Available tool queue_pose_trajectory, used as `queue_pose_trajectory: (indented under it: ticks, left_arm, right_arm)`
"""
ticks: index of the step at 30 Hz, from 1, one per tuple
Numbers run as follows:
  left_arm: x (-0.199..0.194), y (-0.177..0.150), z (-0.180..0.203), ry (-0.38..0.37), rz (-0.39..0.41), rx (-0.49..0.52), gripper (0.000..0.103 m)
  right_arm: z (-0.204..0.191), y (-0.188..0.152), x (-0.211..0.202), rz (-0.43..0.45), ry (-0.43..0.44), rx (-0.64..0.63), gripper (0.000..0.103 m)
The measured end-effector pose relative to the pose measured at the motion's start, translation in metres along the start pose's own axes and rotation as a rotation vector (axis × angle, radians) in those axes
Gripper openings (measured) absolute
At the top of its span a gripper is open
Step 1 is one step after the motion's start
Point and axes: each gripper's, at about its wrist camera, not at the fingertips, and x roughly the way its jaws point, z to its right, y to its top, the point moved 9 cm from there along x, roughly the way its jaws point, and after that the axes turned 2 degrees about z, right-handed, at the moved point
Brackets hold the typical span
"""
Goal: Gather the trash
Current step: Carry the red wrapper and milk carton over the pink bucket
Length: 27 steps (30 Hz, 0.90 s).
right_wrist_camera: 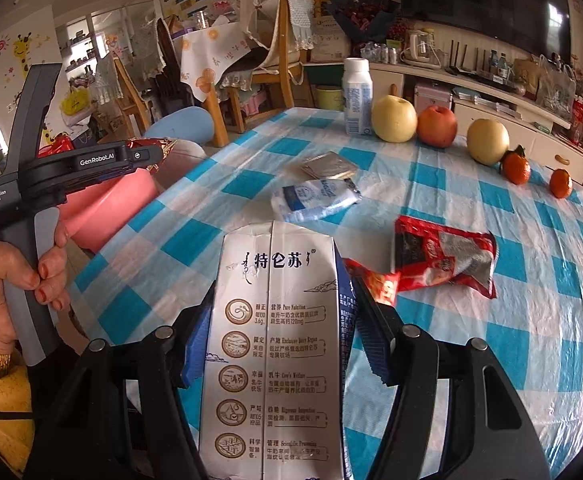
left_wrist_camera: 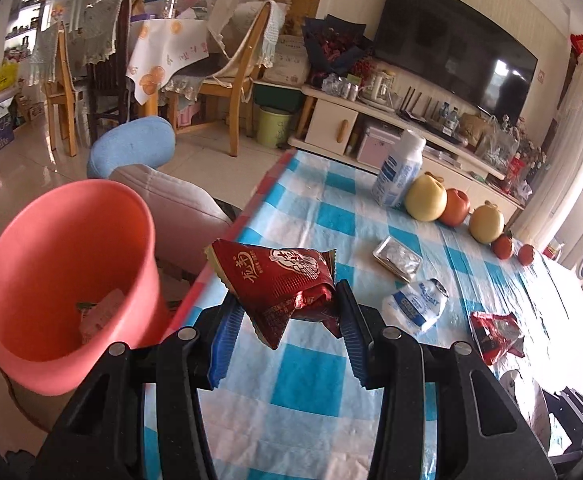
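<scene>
left gripper [left_wrist_camera: 287,308] clamps a red snack wrapper [left_wrist_camera: 279,280] by its crumpled end, above the table's left edge, just short of the pink bin [left_wrist_camera: 67,276]. right gripper [right_wrist_camera: 279,344] grips a milk carton [right_wrist_camera: 275,340]. risk: thin foil slips and drops outside the bin rim.

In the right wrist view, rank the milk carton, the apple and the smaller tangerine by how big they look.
1. Milk carton, though it sits right at the camera in the right hand-held gripper, so nearness inflates it.
2. Apple.
3. Smaller tangerine.
</scene>
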Motion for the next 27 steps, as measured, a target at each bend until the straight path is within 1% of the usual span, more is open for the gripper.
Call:
queue_pose_trajectory:
  ticks: [5, 8, 15, 18, 20, 23, 27]
  left_arm:
    - [-0.019, 0.022, -0.051, 0.072, 0.063, -0.087, 0.048]
    - [-0.03, 0.032, -0.089, 0.101, 0.091, -0.17, 0.048]
    - [-0.051, 0.037, -0.177, 0.172, 0.133, -0.366, 0.048]
    - [-0.055, 0.036, -0.202, 0.181, 0.144, -0.429, 0.048]
    - [-0.054, 0.034, -0.212, 0.186, 0.144, -0.453, 0.048]
    - [-0.049, 0.032, -0.221, 0.187, 0.13, -0.469, 0.048]
    - [-0.044, 0.028, -0.233, 0.212, 0.105, -0.479, 0.048]
  right_arm:
    - [-0.045, 0.033, 0.012, 0.021, 0.08, -0.039, 0.064]
    - [-0.078, 0.057, 0.02, 0.035, 0.139, -0.063, 0.064]
    - [-0.153, 0.108, 0.047, 0.059, 0.265, -0.099, 0.064]
    - [-0.182, 0.126, 0.062, 0.062, 0.311, -0.105, 0.064]
    - [-0.2, 0.138, 0.073, 0.062, 0.334, -0.114, 0.064]
    - [-0.222, 0.152, 0.087, 0.067, 0.357, -0.122, 0.064]
    - [-0.241, 0.167, 0.107, 0.071, 0.376, -0.113, 0.064]
